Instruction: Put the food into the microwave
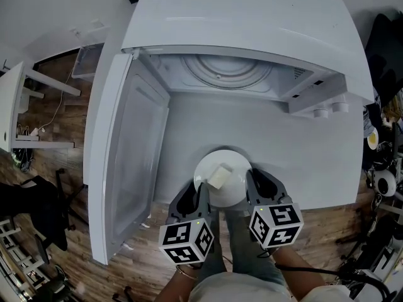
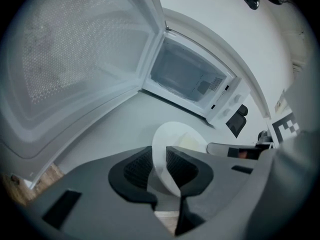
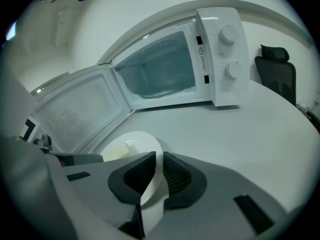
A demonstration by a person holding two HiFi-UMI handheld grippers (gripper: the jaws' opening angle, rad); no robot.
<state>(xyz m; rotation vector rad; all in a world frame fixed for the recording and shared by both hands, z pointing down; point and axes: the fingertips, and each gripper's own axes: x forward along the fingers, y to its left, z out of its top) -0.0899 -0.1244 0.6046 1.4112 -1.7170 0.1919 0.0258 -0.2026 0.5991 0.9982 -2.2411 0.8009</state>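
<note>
White surface (image 1: 302, 162), head view: a microwave (image 1: 252, 17) stands open, with a plate (image 1: 234, 167) carrying pale food (image 1: 219, 177) in front of it. Left gripper view: the left hand-held gripper (image 2: 159, 158) is clamped on the plate's rim. Right gripper view: the right hand-held gripper (image 3: 159, 160) pinches the opposite rim.

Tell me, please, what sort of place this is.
Probably a lab or office workroom, not a home kitchen: the microwave stands open on a plain white table, a black office chair stands by the table, and cables trail over the wood floor.
</note>
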